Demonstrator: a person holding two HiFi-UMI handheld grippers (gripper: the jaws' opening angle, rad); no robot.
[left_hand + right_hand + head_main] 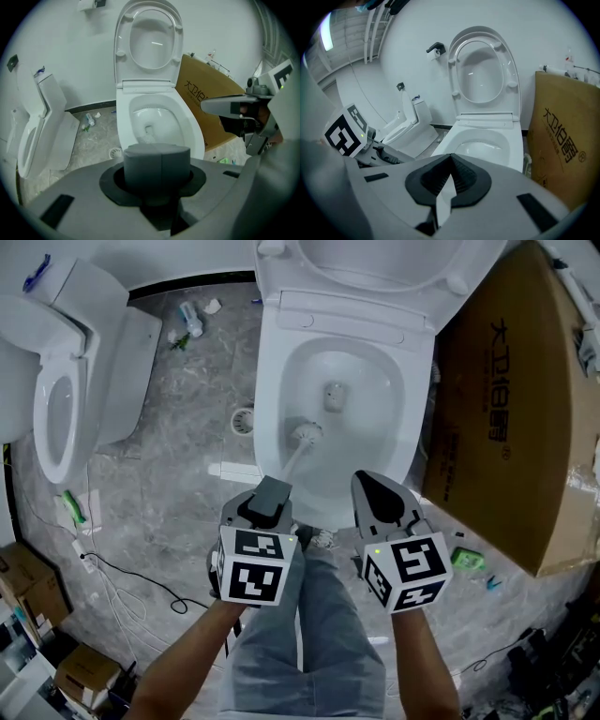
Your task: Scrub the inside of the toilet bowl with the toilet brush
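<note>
The white toilet (270,399) stands open at the top centre of the head view, lid up. The toilet brush has its white bristle head (305,433) resting low on the bowl's left inner wall, and its handle (291,463) slants back to my left gripper (270,495). That gripper is shut on the handle's grey top end (157,161), which fills the space between its jaws. My right gripper (380,491) hovers over the bowl's front rim, shut with nothing in it; its dark pads (464,176) meet along a thin slit.
A second white toilet (66,381) lies at the left. A large cardboard box (516,399) leans close to the bowl's right side. A floor drain (243,420), a bottle (190,317), cables (112,577) and small boxes (23,573) litter the grey floor.
</note>
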